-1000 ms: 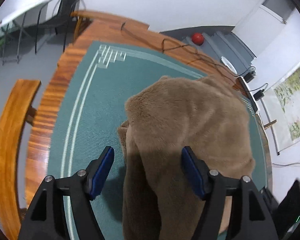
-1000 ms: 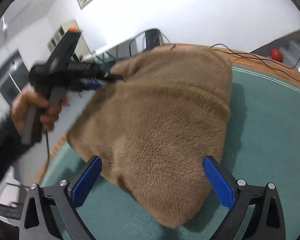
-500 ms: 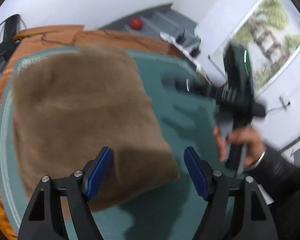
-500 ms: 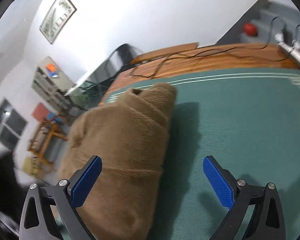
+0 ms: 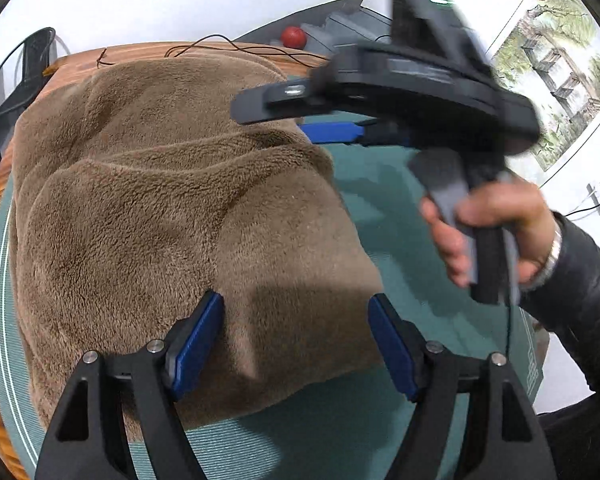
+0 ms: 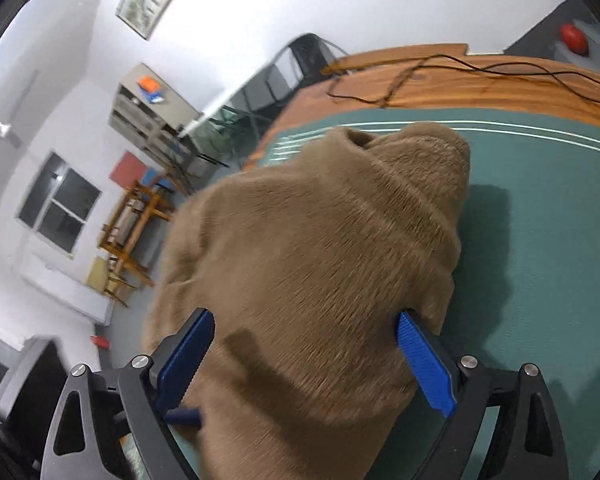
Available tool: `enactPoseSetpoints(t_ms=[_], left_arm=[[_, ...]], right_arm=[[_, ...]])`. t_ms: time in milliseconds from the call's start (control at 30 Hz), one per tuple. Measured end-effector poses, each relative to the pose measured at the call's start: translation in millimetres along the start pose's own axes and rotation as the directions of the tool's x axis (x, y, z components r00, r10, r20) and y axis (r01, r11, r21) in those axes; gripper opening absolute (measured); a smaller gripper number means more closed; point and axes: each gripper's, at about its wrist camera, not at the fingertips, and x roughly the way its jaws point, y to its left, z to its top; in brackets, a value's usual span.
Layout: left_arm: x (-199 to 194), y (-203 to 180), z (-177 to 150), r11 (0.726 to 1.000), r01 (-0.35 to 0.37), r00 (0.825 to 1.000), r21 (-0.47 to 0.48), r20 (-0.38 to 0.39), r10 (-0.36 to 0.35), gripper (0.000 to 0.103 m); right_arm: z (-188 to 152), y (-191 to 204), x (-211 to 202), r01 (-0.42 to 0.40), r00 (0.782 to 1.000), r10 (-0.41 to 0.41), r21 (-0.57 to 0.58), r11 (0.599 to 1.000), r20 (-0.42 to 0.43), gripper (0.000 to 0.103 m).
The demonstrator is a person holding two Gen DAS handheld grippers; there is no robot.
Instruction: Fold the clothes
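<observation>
So the brown fleece garment (image 5: 172, 216) is lying in a thick folded bundle on the green mat (image 5: 412, 256) that covers the wooden bench (image 6: 440, 84), sitting toward the mat's left edge as the left wrist camera sees it. Its long axis runs away from both cameras, near end right at the tongs and far end up by the black cable (image 6: 460, 70).

Left tongs (image 5: 296, 344): jaws spread wide apart, hovering over the near right corner of the bundle, with the fleece edge showing between the blue pads (image 5: 198, 344). Nothing pinched as far as I can tell.

Right tongs (image 6: 304, 360): also apart, and here the fleece fills the whole gap, pads sitting on either side of the near end of the bundle. Looks like they straddle it rather than squeeze it, but the fabric is motion-blurred so I wouldn't swear to contact. In the left view you can see the right hand (image 5: 488, 224) holding that tool above the right side of the cloth.

My read: the right side is nearer to a real grip, since the bundle lies dead ahead along its fingers. The next fold probably goes along that long axis, near end over toward the far end
</observation>
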Motion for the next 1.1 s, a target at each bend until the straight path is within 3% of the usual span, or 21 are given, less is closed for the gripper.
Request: enactPoseSetpoints(t_ms=[100, 267, 367, 500, 567, 700, 767, 933, 1033, 1100], left_arm=[[2.6, -1.4, -2.2, 1.0, -0.006, 1.0, 0.017, 0.001, 0.006, 0.078], [3.3, 1.8, -4.6, 1.0, -0.004, 1.0, 0.028, 0.001, 0.004, 0.078], [1.7, 5.1, -6.0, 1.0, 0.002, 1.0, 0.02, 0.003, -0.002, 0.078], [-9.3, 17.1, 0.0, 0.994, 0.069, 0.997, -0.086, 0.029, -0.067, 0.078], [-19.9, 25.0, 2.5, 0.986, 0.1, 0.994, -0.137, 0.059, -0.093, 0.078], [-44.2, 46.4, 3.0, 0.981, 0.033, 0.992, -0.19, 0.124, -0.01, 0.078], [-48.2, 61.0, 0.9, 0.976, 0.009, 0.991, -0.216, 0.132, 0.02, 0.078], [-42.8, 72.0, -7.4, 0.975, -0.037, 0.993, -0.221, 0.101, 0.06, 0.078], [-33.2, 60.4, -9.0, 0.981, -0.09, 0.992, -0.173, 0.074, 0.104, 0.078], [-26.5, 60.4, -11.5, 0.982, -0.1, 0.991, -0.159, 0.072, 0.112, 0.078]], right_arm=[[15.4, -10.6, 17.6, 0.068, 0.997, -0.068, -0.006, 0.998, -0.032, 0.094], [35.2, -6.4, 49.8, 0.188, 0.979, -0.195, -0.113, 0.976, -0.054, 0.094], [44.8, -12.3, 62.0, 0.218, 0.973, -0.225, -0.108, 0.97, -0.054, 0.094], [42.4, -2.7, 53.8, 0.249, 0.966, -0.255, -0.13, 0.96, -0.032, 0.094], [33.1, 5.8, 30.8, 0.246, 0.969, -0.245, -0.145, 0.958, 0.023, 0.094], [2.0, 26.3, -22.1, 0.203, 0.972, -0.179, -0.162, 0.966, 0.15, 0.094], [-21.7, 35.8, -37.3, 0.192, 0.973, -0.163, -0.181, 0.965, 0.161, 0.094], [-76.6, 51.7, -29.6, 0.211, 0.976, -0.193, -0.218, 0.953, 0.102, 0.094], [-92.5, 51.6, -11.1, 0.246, 0.969, -0.239, -0.206, 0.947, 0.06, 0.094], [-97.5, 46.8, -3.4, 0.228, 0.974, -0.224, -0.162, 0.96, 0.043, 0.094]])
